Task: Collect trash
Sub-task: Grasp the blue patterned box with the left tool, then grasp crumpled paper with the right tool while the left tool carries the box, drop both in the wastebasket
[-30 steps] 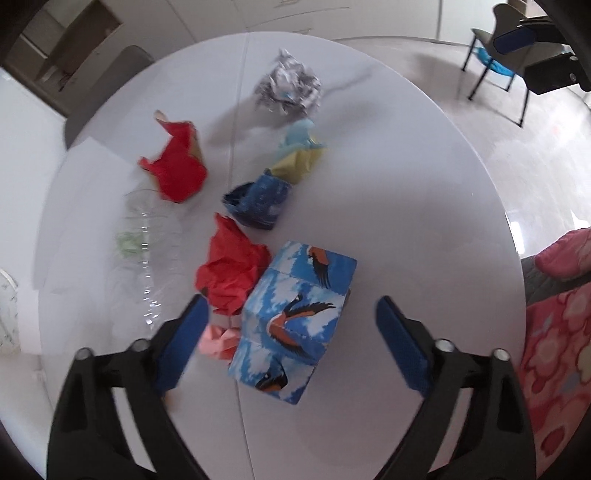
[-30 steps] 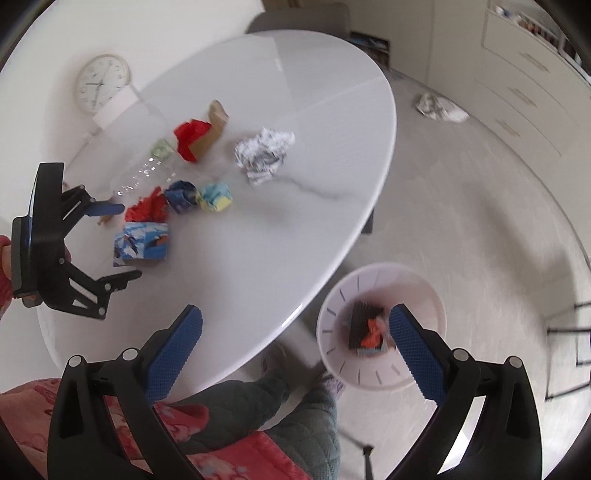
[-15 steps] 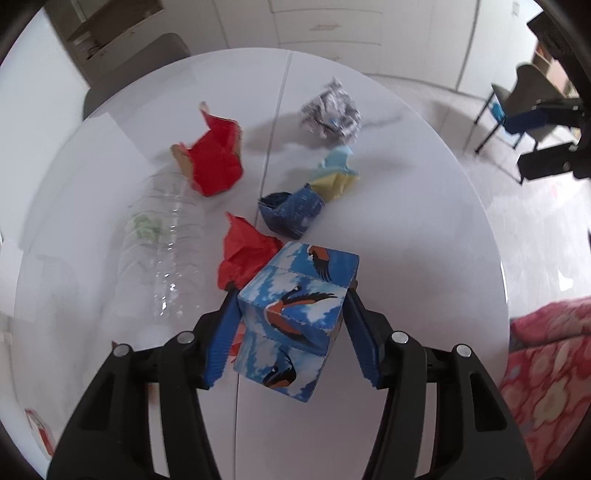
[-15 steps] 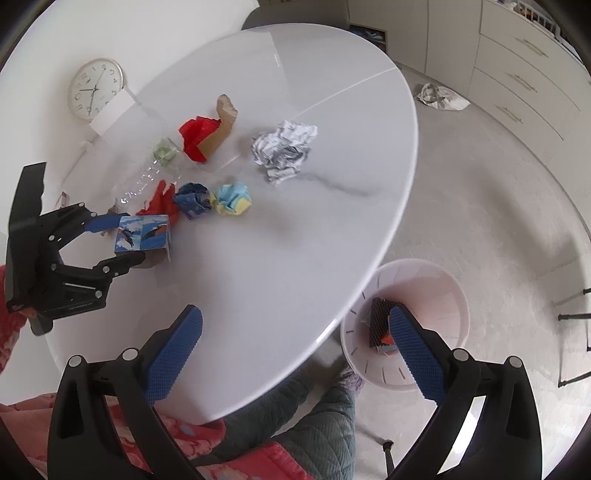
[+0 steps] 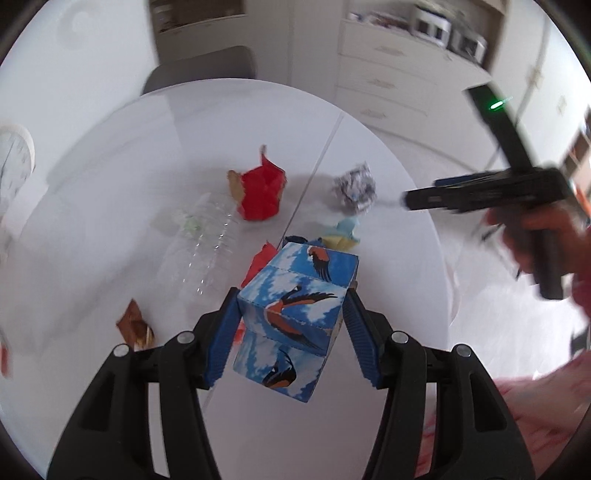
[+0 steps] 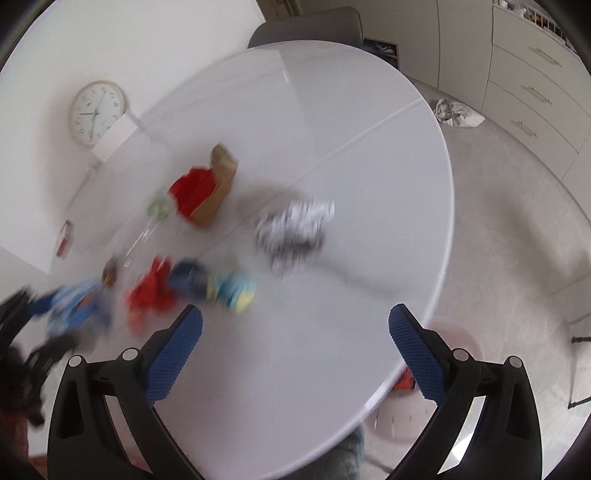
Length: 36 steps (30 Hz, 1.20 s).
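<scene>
My left gripper is shut on a blue box printed with birds, lifted off the white round table. The same box shows blurred at the left of the right wrist view. My right gripper is open with nothing between its fingers, above the table's near side. On the table lie a red and brown carton, a crumpled printed paper ball, a blue-yellow paper wad, red crumpled paper, a dark blue wad and a clear plastic bottle.
A small brown scrap lies on the table left of the left gripper. A person's hand holds the right gripper at the right. A pale bin shows under the table's edge. A grey chair and drawers stand beyond.
The left gripper closed on the bird box and raised it off the table while rolling. The right gripper swept from above the bin to over the table.
</scene>
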Each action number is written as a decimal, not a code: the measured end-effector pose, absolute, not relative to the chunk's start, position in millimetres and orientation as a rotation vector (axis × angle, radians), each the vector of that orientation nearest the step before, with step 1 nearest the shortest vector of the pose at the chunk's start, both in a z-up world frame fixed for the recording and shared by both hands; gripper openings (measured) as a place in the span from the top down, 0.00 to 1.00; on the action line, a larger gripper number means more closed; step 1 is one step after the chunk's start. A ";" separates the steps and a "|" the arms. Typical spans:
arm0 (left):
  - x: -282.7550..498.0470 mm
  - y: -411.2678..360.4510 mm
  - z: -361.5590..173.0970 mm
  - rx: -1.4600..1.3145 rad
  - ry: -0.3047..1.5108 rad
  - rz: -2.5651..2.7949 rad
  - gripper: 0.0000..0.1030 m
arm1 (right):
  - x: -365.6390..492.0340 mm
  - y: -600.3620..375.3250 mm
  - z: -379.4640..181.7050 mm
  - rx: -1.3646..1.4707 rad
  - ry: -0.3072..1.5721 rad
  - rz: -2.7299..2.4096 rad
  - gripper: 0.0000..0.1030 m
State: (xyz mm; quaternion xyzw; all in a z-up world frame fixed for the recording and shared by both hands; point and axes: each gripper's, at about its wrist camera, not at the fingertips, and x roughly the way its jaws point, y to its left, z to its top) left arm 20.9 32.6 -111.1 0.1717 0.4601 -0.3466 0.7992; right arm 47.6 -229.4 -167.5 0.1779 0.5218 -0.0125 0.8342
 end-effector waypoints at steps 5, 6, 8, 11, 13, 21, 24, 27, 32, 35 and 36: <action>22.9 38.5 -105.8 0.223 1.027 -0.656 0.47 | 95.0 -225.7 -187.1 0.367 1.105 -0.024 0.03; 22.8 38.9 -104.7 0.201 1.031 -0.644 0.47 | 103.8 -221.3 -193.0 0.344 1.116 -0.029 0.03; 21.6 38.3 -102.1 0.174 1.030 -0.625 0.47 | 112.9 -215.3 -202.1 0.306 1.141 -0.037 0.11; 16.4 32.5 -100.2 0.225 1.008 -0.604 0.47 | 119.0 -210.2 -214.4 0.267 1.191 -0.026 0.46; 13.7 27.0 -100.0 0.258 0.999 -0.596 0.47 | 115.0 -212.8 -214.1 0.274 1.188 -0.031 0.54; 1.1 -3.0 -98.8 0.280 1.015 -0.642 0.47 | 30.6 -256.3 -164.0 0.362 1.062 -0.064 0.55; -6.6 -25.4 -98.5 0.295 1.014 -0.696 0.47 | -11.7 -278.4 -157.2 0.373 1.059 -0.118 0.54; -14.6 -55.2 -99.4 0.313 1.024 -0.763 0.47 | -58.7 -302.7 -174.9 0.387 1.107 -0.199 0.53; -28.2 -101.6 -105.7 0.382 1.039 -0.839 0.47 | -104.1 -339.6 -263.5 0.506 1.271 -0.300 0.53; -36.3 -127.1 -111.9 0.422 1.062 -0.868 0.47 | -110.5 -346.5 -316.4 0.563 1.341 -0.299 0.52; -38.7 -132.9 -113.1 0.431 1.068 -0.876 0.47 | -110.6 -347.2 -326.7 0.574 1.354 -0.297 0.50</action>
